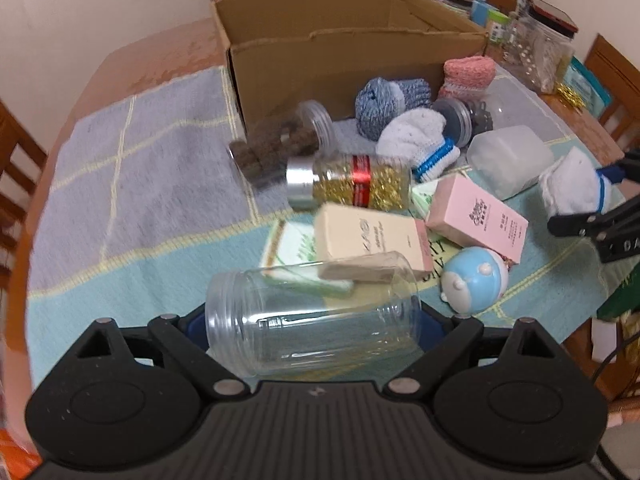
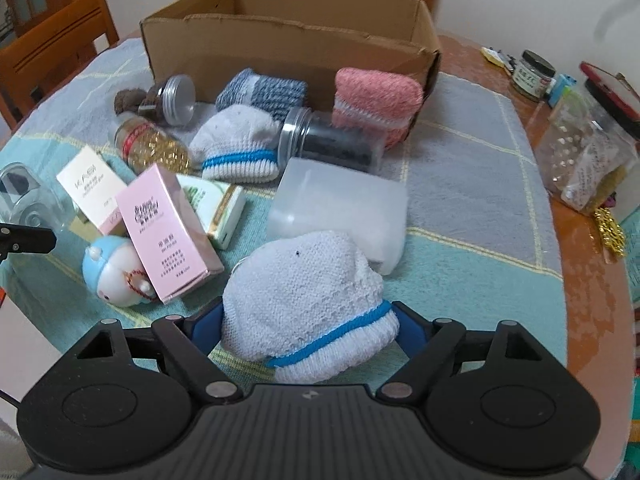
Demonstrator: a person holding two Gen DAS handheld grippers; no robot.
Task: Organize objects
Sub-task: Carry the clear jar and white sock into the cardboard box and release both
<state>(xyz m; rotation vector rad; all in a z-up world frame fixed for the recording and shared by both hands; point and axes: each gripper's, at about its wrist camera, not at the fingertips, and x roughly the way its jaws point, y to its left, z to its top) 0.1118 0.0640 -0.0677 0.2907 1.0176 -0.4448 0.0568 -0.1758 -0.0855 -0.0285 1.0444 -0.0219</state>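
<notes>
My left gripper is shut on a clear empty jar that lies sideways between its blue pads, lifted off the cloth. My right gripper is shut on a rolled white sock with a blue stripe, also held above the table. The open cardboard box stands at the back. Between it and me lie a gold-filled jar, a jar of brown pompoms, a dark jar, a pink box, a cream box and more rolled socks.
A checked cloth covers the round wooden table. A frosted plastic tub and a blue round toy lie near the front. Bags and small jars crowd the right edge. Wooden chairs stand around the table.
</notes>
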